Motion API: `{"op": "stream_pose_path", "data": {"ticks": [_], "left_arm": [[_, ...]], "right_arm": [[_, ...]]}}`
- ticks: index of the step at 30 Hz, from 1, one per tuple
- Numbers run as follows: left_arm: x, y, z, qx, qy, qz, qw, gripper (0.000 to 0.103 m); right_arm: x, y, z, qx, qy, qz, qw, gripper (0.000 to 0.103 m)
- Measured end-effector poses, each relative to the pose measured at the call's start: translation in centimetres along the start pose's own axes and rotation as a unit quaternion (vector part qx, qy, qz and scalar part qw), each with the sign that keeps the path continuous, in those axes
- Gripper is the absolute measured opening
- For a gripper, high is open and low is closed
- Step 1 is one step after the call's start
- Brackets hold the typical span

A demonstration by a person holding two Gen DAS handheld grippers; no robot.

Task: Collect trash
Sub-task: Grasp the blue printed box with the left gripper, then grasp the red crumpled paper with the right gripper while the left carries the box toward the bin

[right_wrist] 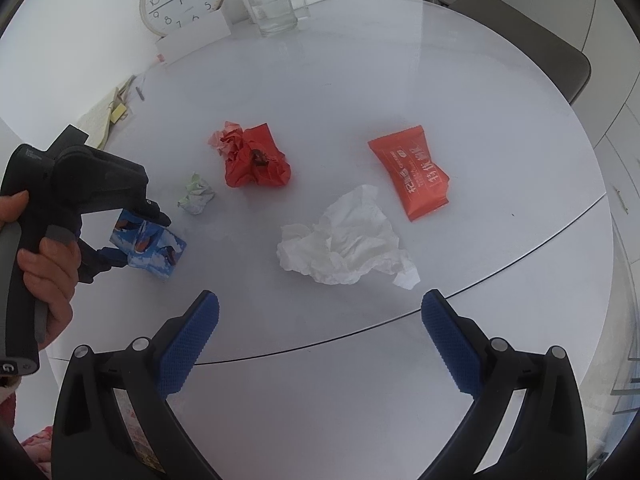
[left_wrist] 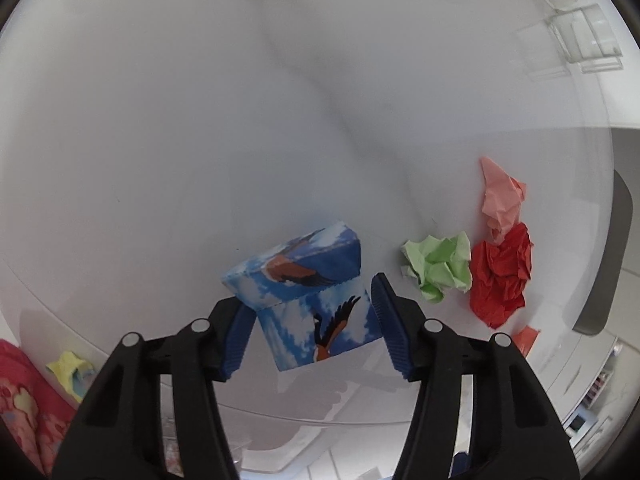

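1. The left hand-held gripper (left_wrist: pixel 314 312) has its blue pads on either side of a small blue carton (left_wrist: pixel 310 296) printed with clouds and birds. The left pad looks pressed to the carton's side; the right pad sits just beside it with a thin gap, so whether the grip is firm I cannot tell. In the right wrist view the carton (right_wrist: pixel 150 246) appears raised a little off the desk (right_wrist: pixel 400 80), at its left side.
2. The right hand-held gripper (right_wrist: pixel 320 340) is spread wide and holds nothing, hovering over the near edge of the desk.
3. Trash not yet collected lies mid-desk: a crumpled white tissue (right_wrist: pixel 346 238), a red snack packet (right_wrist: pixel 410 172), a red paper ball (right_wrist: pixel 256 158) touching a pink paper wad (right_wrist: pixel 228 140), and a green paper ball (right_wrist: pixel 197 194) near the carton.
4. Handling, as a guess: the carton looks light and thin-walled, so it may dent; its flat opposite faces give the best hold.
5. The tissue is soft and limp; pinching the raised bunched middle should gather it. The packet is flat and probably slick, so take it by an edge seam.
6. The paper balls are light and springy; close across the thickest part.
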State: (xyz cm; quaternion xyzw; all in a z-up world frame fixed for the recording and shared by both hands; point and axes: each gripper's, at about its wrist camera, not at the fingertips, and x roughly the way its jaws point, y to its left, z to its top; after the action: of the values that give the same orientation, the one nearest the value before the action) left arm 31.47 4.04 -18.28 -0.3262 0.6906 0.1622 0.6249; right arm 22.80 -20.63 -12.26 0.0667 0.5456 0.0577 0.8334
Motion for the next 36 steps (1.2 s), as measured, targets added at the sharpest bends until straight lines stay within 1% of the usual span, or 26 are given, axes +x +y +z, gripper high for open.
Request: {"op": "stream_pose_path", "data": {"ticks": [2,3,4,5,8,9,11,12,15,17,19,20,22,23,25,28,29,30,32,34,36], "left_arm": [[-0.6,0.0,-1.2,0.025,-0.007,0.0,0.9997,0.055],[-0.9,-0.7,-1.2,0.04,-0.014,0.002,0.9991,0.055],[-1.6,-0.7,-1.7,0.065,-0.028,0.005,0.9975,0.055],[-2.0,-0.8,-1.5,0.08,-0.036,0.006,0.9962,0.055],[-3.3,-1.1,-2.9,0.143,-0.062,0.012,0.9877,0.055],[-3.9,-1.1,-3.5,0.17,-0.071,0.013,0.9828,0.055],[-4.7,-1.1,-4.6,0.207,-0.086,0.019,0.9744,0.055],[-4.9,-0.7,-4.1,0.224,-0.093,0.022,0.9698,0.055],[-6.5,-0.7,-5.7,0.282,-0.122,0.036,0.9511,0.055],[-7.1,-0.4,-6.2,0.3,-0.134,0.04,0.9435,0.055],[-7.7,-0.2,-6.4,0.314,-0.144,0.039,0.9377,0.055],[-8.0,0.1,-6.4,0.317,-0.147,0.037,0.9362,0.055],[-8.3,1.2,-6.2,0.319,-0.149,0.032,0.9355,0.055],[-8.6,1.2,-6.1,0.318,-0.149,0.031,0.9358,0.055],[-8.6,1.2,-5.6,0.317,-0.147,0.027,0.9364,0.055],[-8.3,1.3,-5.5,0.316,-0.145,0.022,0.9373,0.055],[-8.4,1.3,-5.4,0.317,-0.144,0.021,0.9372,0.055],[-8.6,1.3,-5.3,0.318,-0.144,0.02,0.9369,0.055],[-8.7,1.3,-5.6,0.325,-0.146,0.018,0.9342,0.055],[-8.8,1.3,-5.9,0.332,-0.15,0.017,0.9311,0.055],[-9.0,1.6,-6.3,0.34,-0.153,0.014,0.9278,0.055]], "right_arm": [[0.1,0.5,0.6,-0.008,-0.004,0.005,1.0,0.1],[0.1,0.7,1.0,-0.014,-0.007,0.008,1.0,0.1],[0.3,1.1,1.7,-0.021,-0.011,0.011,1.0,0.1],[0.6,1.4,2.4,-0.027,-0.013,0.013,0.999,0.1],[1.8,2.3,4.9,-0.036,-0.02,0.033,0.999,0.1],[2.3,2.4,5.5,-0.038,-0.02,0.037,0.998,0.1],[3.9,3.2,7.4,-0.045,-0.014,0.046,0.998,0.1],[5.0,3.7,8.4,-0.054,-0.009,0.046,0.997,0.1],[7.6,5.0,10.2,-0.086,0.01,0.042,0.995,0.1],[8.9,5.8,10.7,-0.106,0.022,0.034,0.993,0.099],[10.6,6.4,11.1,-0.127,0.04,0.027,0.991,0.087],[11.0,6.5,11.1,-0.131,0.045,0.026,0.99,0.083],[11.8,6.6,11.1,-0.133,0.059,0.02,0.989,0.062],[12.0,6.5,11.1,-0.132,0.064,0.021,0.989,0.058],[11.8,6.3,10.9,-0.124,0.064,0.026,0.99,0.047],[11.2,6.2,10.6,-0.122,0.065,0.026,0.99,0.037],[10.8,6.1,10.4,-0.118,0.065,0.028,0.991,0.036],[10.4,6.0,10.2,-0.113,0.063,0.031,0.991,0.029],[9.3,5.8,9.8,-0.098,0.055,0.038,0.993,0.029],[7.4,5.5,9.1,-0.077,0.043,0.054,0.995,0.029],[5.3,5.4,8.2,-0.064,0.027,0.057,0.996,0.029]]}}
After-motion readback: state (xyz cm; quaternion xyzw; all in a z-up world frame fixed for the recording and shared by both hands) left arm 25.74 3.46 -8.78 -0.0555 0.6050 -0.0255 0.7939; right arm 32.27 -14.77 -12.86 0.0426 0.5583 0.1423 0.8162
